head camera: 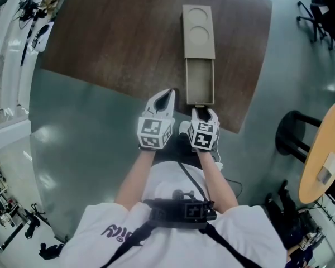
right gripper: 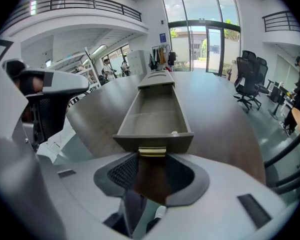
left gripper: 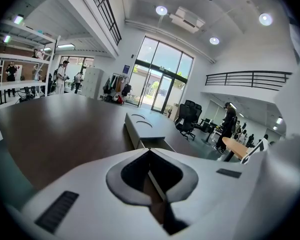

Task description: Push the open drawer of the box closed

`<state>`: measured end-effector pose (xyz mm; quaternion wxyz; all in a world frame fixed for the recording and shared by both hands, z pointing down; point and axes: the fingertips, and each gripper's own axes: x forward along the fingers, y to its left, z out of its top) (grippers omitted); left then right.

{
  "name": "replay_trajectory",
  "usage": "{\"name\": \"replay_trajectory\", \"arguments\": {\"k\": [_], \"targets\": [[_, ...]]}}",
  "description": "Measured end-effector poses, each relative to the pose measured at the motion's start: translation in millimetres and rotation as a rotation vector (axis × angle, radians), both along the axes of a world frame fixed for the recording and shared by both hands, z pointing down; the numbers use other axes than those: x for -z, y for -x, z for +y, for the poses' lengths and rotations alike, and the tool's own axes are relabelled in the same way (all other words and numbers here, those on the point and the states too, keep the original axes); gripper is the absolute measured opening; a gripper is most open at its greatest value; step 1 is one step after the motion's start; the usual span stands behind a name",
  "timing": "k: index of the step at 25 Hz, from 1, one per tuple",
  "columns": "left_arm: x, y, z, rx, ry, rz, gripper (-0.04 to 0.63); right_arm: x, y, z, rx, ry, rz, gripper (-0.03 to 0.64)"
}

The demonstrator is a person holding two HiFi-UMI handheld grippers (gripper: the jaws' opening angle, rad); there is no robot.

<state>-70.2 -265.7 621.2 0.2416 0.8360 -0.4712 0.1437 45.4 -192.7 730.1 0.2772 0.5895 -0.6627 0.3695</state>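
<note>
Drawer, khaki-grey, shallow and rectangular: in the head view, standing well out of the near end of a long khaki-grey box with two round recesses in its top. Both lying on a dark brown wooden table, with the drawer front close to the table's near edge. Right gripper up against that front. Left gripper just beside the drawer on its left, tips over the table (white shells on both, marker cubes toward the person). Grey floor around the table, and a round pale wooden tabletop off at the right edge.

In the left gripper view: jaws pressed together, tips meeting, nothing held. Aimed low along the table surface, with the box and its open drawer ahead and slightly right, apart from the tips. Black office chairs far behind.

In the right gripper view: looking straight down the length of the drawer, with the box at its far end. Small pale speck in the near right corner of the drawer (too small to identify). Short brass-coloured handle at the middle of the front panel, sitting between the jaw tips. Jaws parted only by the handle's width, one tip at each end, pinching it.
</note>
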Motion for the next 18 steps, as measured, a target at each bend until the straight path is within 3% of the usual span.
{"name": "replay_trajectory", "arguments": {"k": [18], "targets": [[-12.3,11.3,-67.7,-0.021,0.047,-0.007,0.009,-1.5,0.2,-75.4,-0.036,0.014,0.022,0.175]]}}
